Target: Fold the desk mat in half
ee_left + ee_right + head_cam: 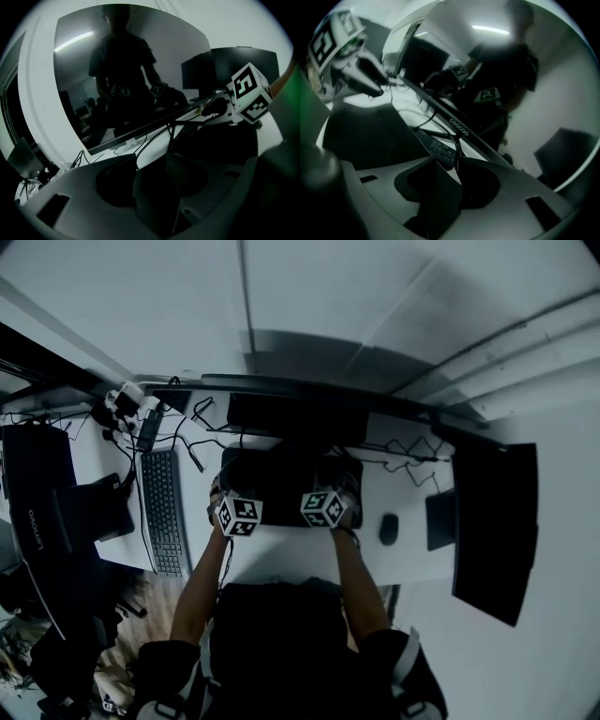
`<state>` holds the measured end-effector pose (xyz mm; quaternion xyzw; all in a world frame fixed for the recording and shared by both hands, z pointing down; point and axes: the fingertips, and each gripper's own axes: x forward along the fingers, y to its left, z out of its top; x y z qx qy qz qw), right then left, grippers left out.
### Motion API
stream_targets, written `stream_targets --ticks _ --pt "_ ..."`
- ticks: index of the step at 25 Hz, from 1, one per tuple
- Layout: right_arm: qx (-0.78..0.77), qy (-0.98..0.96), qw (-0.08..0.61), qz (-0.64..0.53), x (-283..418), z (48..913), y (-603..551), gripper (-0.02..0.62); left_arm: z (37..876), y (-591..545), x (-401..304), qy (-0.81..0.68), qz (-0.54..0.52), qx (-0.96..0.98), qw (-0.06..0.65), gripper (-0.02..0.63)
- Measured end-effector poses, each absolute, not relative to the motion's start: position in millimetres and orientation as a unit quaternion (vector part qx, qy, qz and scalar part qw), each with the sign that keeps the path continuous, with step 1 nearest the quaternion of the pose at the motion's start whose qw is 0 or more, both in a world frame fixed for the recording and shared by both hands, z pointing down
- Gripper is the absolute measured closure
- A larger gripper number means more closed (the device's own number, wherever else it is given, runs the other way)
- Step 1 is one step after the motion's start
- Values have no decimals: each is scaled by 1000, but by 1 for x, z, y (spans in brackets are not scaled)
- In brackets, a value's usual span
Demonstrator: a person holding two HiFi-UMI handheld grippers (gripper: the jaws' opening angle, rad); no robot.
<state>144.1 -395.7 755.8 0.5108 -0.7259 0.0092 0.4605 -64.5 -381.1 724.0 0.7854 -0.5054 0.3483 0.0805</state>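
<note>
**Desk mat (pixel 281 479) at mid-desk, a gripper at each near corner**

A white desk (pixel 281 554) filled the middle of the head view. A wide dark monitor (pixel 295 418) stood along its far edge, and a second dark screen (pixel 497 521) stood at the right end. The dark desk mat lay in the centre, just in front of the monitor, and it did not look folded. A black keyboard (pixel 164 512) lay well to the left of it. Loose cables (pixel 403 451) trailed across the desk at the mat's far right.

The person's arms reached in from the near side. The left gripper (pixel 152 165) was at the mat's near left corner and the right gripper (pixel 449 169) at its near right corner. Each gripper's jaws stood apart. The mat's dark edge rose into the gap between them, but the pads did not appear to be pinching it. A small mouse (pixel 388 528) sat to the right of the mat, apart from it.

The fold itself seemed not yet begun, and several things could go wrong from here:
- If one pair of jaws closed short of the edge, only one corner would lift and the fold would come out skewed.
- Thin, limp material could slip out of a shallow bite partway over.
- The near edge, as it swung toward the far side, could snag the cables or bump the base of the monitor.
</note>
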Motion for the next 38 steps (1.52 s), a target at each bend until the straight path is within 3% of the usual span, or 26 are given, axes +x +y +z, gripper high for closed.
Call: stream_targets --ticks 4,8,13,20,27,38 --pt "533 -744 395 80 142 726 -374 459 687 -360 -56 -508 286 805 106 510" --pt "552 -762 305 147 138 678 -350 487 636 -343 -50 -517 226 817 121 575" --pt "575 -771 208 181 141 619 -320 566 578 -321 -54 -530 151 824 130 600" --pt "596 -775 111 180 140 540 -282 588 517 -289 -63 -538 102 829 110 600" --pt "604 -777 86 156 130 494 -226 588 476 -241 -65 -544 79 829 99 600" --pt "607 -775 90 152 124 491 -206 589 467 -226 -55 -528 63 842 95 600"
